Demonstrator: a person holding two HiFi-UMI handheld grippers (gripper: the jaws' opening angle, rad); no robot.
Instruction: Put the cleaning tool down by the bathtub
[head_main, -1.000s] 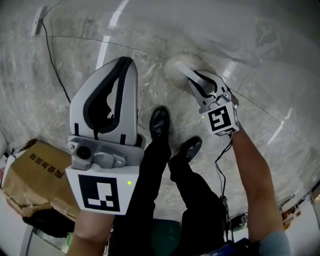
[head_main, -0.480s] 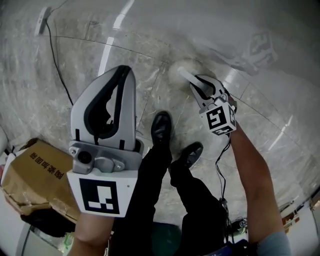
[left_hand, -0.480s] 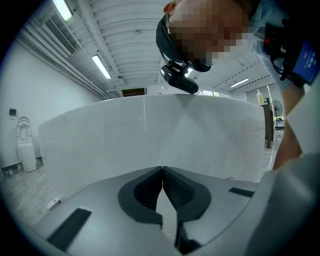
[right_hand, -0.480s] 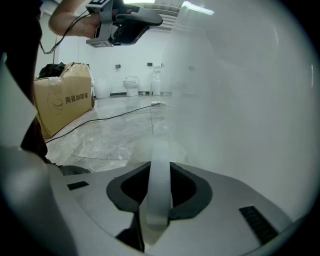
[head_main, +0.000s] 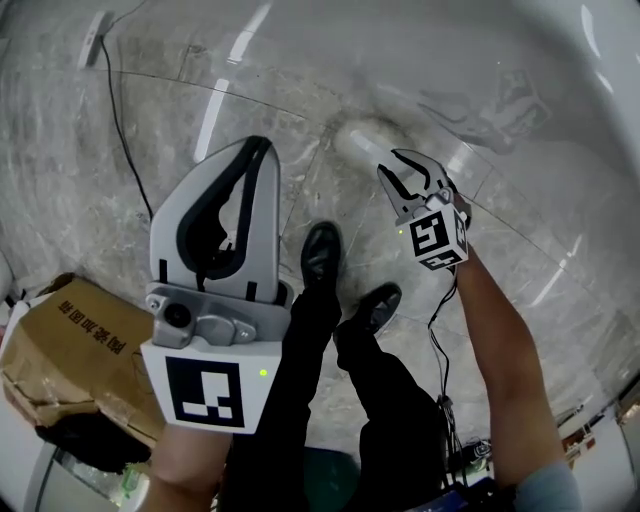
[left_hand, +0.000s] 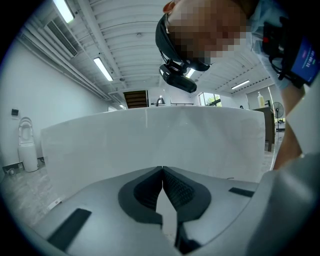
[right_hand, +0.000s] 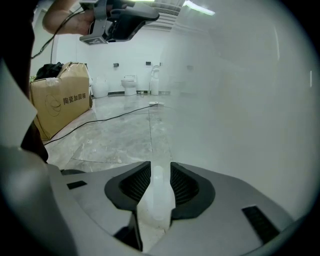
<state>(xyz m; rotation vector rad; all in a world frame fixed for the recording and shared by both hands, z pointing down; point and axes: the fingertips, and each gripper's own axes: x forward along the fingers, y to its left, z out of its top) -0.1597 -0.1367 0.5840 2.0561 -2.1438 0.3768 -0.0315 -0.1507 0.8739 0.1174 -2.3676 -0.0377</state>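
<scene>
The floor (head_main: 130, 200) was polished grey veined stone, glossy with reflections; the bathtub (right_hand: 240, 100) wall was smooth, glossy white; the cleaning tool (right_hand: 156, 195) looked like pale translucent plastic; the cardboard box (head_main: 70, 350) was matt brown, creased; the shoes (head_main: 321, 250) were shiny black; the left gripper (left_hand: 162, 170) had a matt grey plastic shell and ribbed black pads (left_hand: 177, 190).

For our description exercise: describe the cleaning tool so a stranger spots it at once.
Find the white bathtub, then the marble floor at its foot. The cleaning tool rests there, its handle between the right gripper's jaws, which have just been opening. Unlike the black cable, it is white.
</scene>
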